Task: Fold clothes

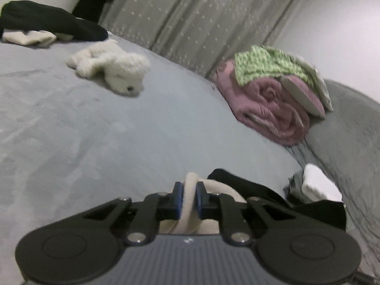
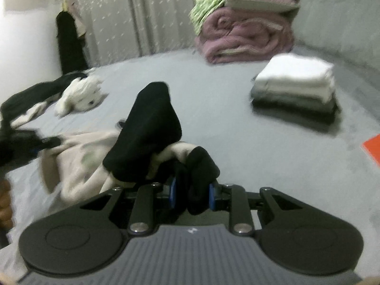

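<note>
A cream garment with black parts (image 2: 78, 156) lies bunched on the grey bed (image 2: 213, 109). In the left wrist view, my left gripper (image 1: 190, 187) is shut on a rolled cream fold (image 1: 215, 187) of it, with its black part (image 1: 249, 187) just to the right. My right gripper (image 2: 192, 190) is shut on a black piece (image 2: 201, 166) of the same garment. A black sleeve-like flap (image 2: 147, 128) stands up just beyond the right gripper. The view is blurred.
A white plush toy (image 1: 114, 68) lies further back on the bed, and dark clothes (image 1: 47, 23) are piled at the far left. A rolled pink blanket (image 1: 268, 99) topped with green checked cloth sits at the back. A folded white and grey stack (image 2: 296, 83) lies at the right, near an orange object (image 2: 372, 149).
</note>
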Tool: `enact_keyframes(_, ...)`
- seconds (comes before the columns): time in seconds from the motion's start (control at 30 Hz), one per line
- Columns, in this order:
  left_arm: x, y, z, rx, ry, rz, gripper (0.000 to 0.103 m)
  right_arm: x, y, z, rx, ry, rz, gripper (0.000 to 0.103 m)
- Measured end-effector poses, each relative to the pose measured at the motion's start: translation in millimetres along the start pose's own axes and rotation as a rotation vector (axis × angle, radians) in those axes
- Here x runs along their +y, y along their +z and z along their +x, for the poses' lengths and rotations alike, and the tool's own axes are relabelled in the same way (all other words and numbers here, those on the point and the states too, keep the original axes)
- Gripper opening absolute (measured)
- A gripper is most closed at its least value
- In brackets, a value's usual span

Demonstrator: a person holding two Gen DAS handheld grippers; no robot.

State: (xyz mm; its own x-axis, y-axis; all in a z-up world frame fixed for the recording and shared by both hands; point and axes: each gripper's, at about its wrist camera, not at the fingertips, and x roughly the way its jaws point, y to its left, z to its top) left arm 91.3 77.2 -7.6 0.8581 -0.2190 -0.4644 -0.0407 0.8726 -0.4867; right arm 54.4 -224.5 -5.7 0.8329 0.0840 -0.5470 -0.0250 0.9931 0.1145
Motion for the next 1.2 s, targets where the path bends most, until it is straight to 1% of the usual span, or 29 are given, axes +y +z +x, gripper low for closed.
enact_keyframes(0.07,3,4,-10,-0.016,0.004,-0.013,0.011,-5,8,1,-0.032,-0.029,0.009,0.028)
enact_keyframes(0.23,8,12,-38,-0.042,0.001,-0.019,0.011,-14,21,9,-0.075,-0.053,0.067,0.028)
enact_keyframes(0.3,9,14,-50,-0.064,0.003,-0.006,0.011,-15,25,14,-0.091,-0.059,0.086,0.028)
enact_keyframes(0.47,14,17,-75,-0.118,0.027,0.038,0.011,-7,37,21,-0.132,-0.043,0.114,0.028)
enact_keyframes(0.57,22,16,-81,-0.127,0.053,0.051,0.011,0,45,26,-0.156,-0.028,0.119,0.028)
enact_keyframes(0.67,31,15,-82,-0.104,0.068,0.043,0.011,10,50,32,-0.187,-0.020,0.100,0.028)
enact_keyframes(0.73,37,12,-76,-0.066,0.080,0.037,0.011,16,52,39,-0.202,-0.010,0.082,0.028)
enact_keyframes(0.8,44,10,-71,-0.029,0.090,0.031,0.011,20,52,49,-0.199,0.004,0.072,0.030)
enact_keyframes(0.9,50,6,-61,0.014,0.097,0.026,0.012,20,49,64,-0.160,0.009,0.094,0.034)
enact_keyframes(1.0,50,2,-52,0.040,0.105,0.052,0.012,17,46,78,-0.111,0.004,0.127,0.037)
enact_keyframes(1.1,49,-1,-42,0.082,0.119,0.080,0.016,14,42,85,-0.066,-0.005,0.161,0.047)
enact_keyframes(1.13,50,-2,-40,0.098,0.125,0.082,0.024,14,40,86,-0.055,-0.008,0.166,0.054)
enact_keyframes(1.17,51,-2,-39,0.107,0.125,0.078,0.034,13,40,85,-0.048,-0.012,0.168,0.061)
enact_keyframes(1.2,52,-3,-38,0.115,0.124,0.074,0.040,13,39,84,-0.041,-0.016,0.169,0.063)
